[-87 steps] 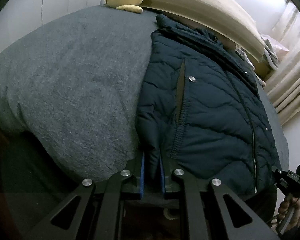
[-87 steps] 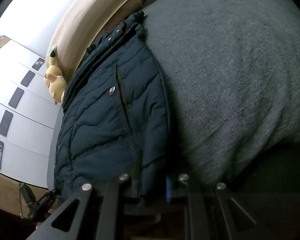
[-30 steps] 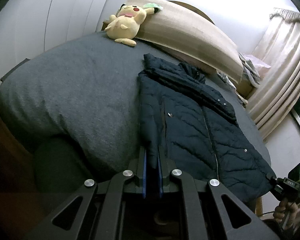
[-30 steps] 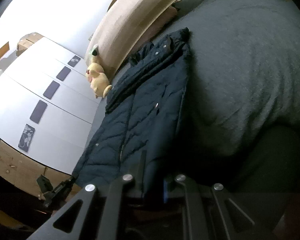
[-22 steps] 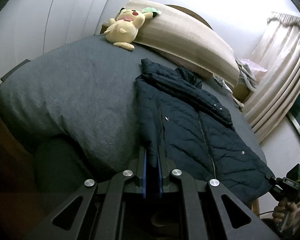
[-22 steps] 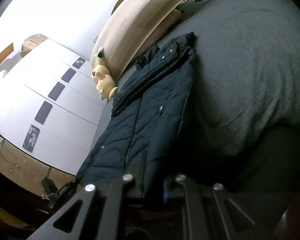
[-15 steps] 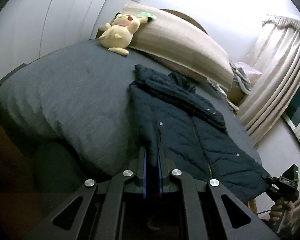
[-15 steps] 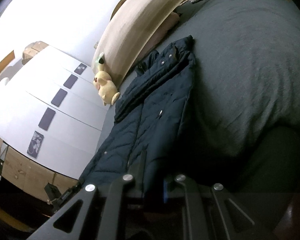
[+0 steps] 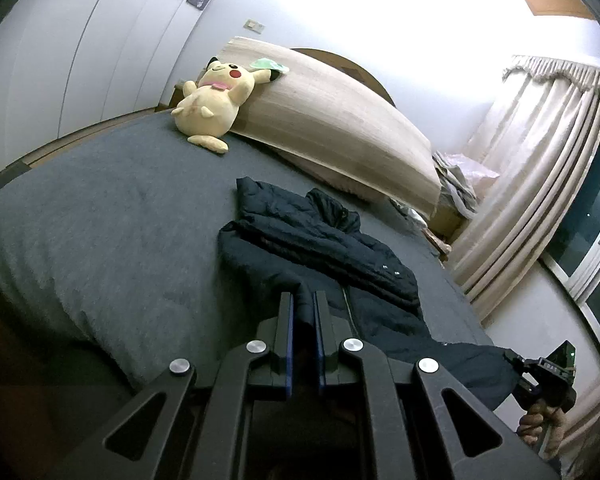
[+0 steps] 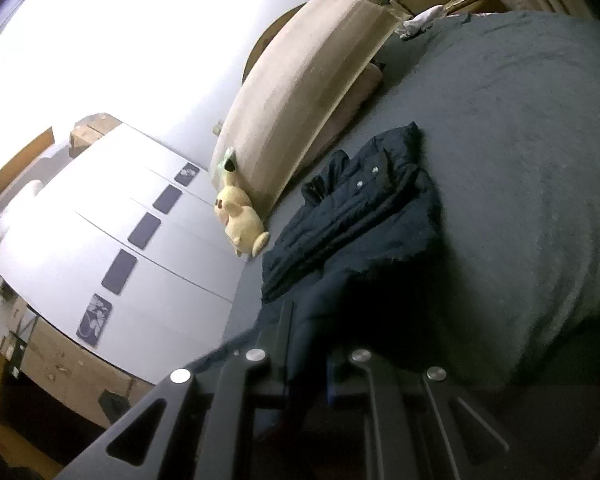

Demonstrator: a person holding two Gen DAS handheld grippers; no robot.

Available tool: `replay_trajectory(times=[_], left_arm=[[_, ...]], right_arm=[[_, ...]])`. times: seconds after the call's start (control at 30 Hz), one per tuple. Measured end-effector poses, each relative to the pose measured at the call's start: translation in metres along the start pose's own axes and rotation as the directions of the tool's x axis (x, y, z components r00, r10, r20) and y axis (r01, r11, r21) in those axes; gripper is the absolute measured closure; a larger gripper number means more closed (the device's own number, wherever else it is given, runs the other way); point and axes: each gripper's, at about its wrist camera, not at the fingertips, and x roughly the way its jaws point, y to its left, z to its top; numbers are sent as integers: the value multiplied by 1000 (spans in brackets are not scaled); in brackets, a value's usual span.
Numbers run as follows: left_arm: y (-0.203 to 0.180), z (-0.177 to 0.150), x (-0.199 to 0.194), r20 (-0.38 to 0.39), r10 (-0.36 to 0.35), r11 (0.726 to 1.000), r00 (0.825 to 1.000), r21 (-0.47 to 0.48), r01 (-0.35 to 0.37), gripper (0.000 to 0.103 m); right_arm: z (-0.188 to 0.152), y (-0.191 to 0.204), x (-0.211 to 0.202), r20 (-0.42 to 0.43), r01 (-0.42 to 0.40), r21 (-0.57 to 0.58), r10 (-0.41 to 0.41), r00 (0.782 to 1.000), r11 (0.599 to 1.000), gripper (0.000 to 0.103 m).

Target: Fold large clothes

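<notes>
Navy quilted jacket (image 9: 324, 240); grey bedspread (image 9: 112, 216); yellow plush toy (image 9: 212, 100); beige curtains (image 9: 540, 160)

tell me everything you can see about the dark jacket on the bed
The jacket is dark navy, quilted and puffy, with small metal snaps and a front zipper. Its collar end lies bunched on the grey bed, toward the headboard. Its hem is lifted off the bed, pinched at one corner by the left gripper and at the other by the right gripper.

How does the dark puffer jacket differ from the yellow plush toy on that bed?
The jacket is dark navy, quilted and sprawled mid-bed; the Pikachu plush is pale yellow, rounded and far smaller. The jacket's hem is pinched in the left gripper and right gripper; the plush lies untouched against the headboard. Both rest on the grey bedspread.
</notes>
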Motion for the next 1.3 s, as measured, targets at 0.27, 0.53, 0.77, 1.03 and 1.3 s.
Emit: replay_trajectory(times=[0.27, 0.53, 0.77, 1.03, 1.3], left_arm=[[-3, 17, 10, 30, -13, 1000, 999, 3, 12, 94], [0, 22, 12, 31, -15, 1000, 999, -5, 15, 95], [8, 13, 12, 8, 0, 1000, 1000, -17, 0, 95], [13, 12, 15, -4, 13, 999, 1000, -32, -13, 95], [11, 19, 21, -11, 23, 999, 1000, -41, -23, 95]], right_arm=[[16, 3, 10, 30, -22, 13, 22, 999, 1000, 91], [16, 1, 11, 33, -19, 19, 18, 999, 1000, 91], [8, -4, 11, 12, 11, 30, -12, 1000, 999, 91], [10, -5, 17, 0, 23, 29, -23, 1000, 999, 91], [16, -6, 25, 1, 13, 36, -13, 1000, 999, 91]])
